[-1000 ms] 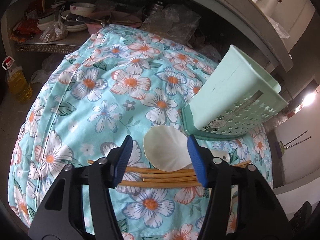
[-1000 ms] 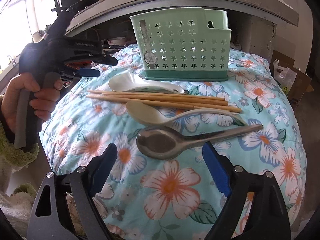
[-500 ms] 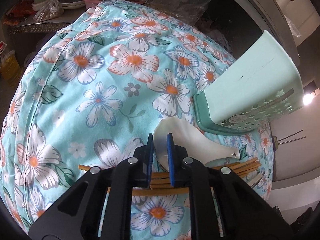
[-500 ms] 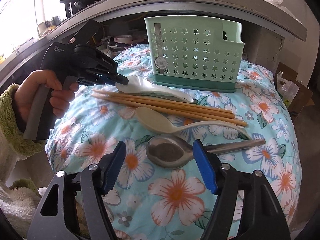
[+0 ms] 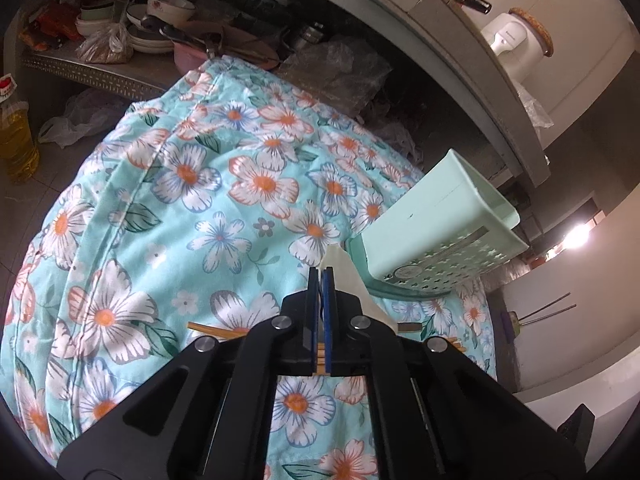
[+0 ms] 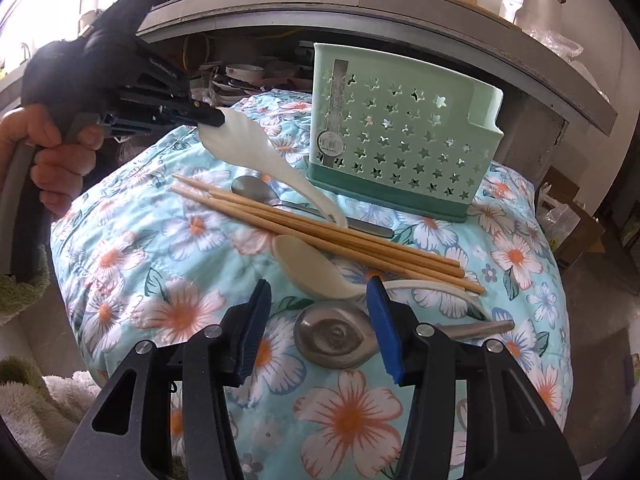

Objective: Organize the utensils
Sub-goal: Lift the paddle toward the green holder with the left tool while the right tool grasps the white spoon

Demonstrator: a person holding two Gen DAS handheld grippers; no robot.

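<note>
My left gripper (image 5: 322, 276) is shut on the bowl rim of the white rice spoon (image 5: 346, 270). In the right wrist view that left gripper (image 6: 214, 118) holds the white spoon (image 6: 256, 156) tilted, bowl end raised, handle tip low beside the mint-green star-holed caddy (image 6: 400, 128). Several wooden chopsticks (image 6: 320, 232) lie across the floral cloth, with a beige spoon (image 6: 316, 272) in front of them. My right gripper (image 6: 318, 320) has its jaws closing, and the bowl of a metal spoon (image 6: 336, 340) lies between them. The pads do not press on it.
A second metal spoon (image 6: 256, 190) lies behind the chopsticks. The floral cushion (image 5: 192, 208) rounds off steeply at its edges. A low shelf with bowls (image 5: 160, 12) runs behind it under a grey counter (image 6: 400, 8). An oil bottle (image 5: 16, 140) stands on the floor.
My left gripper closed on the white spoon and lifted its bowl end, which uncovered a second metal spoon. My right gripper narrowed and came down around the nearer metal spoon's bowl.
</note>
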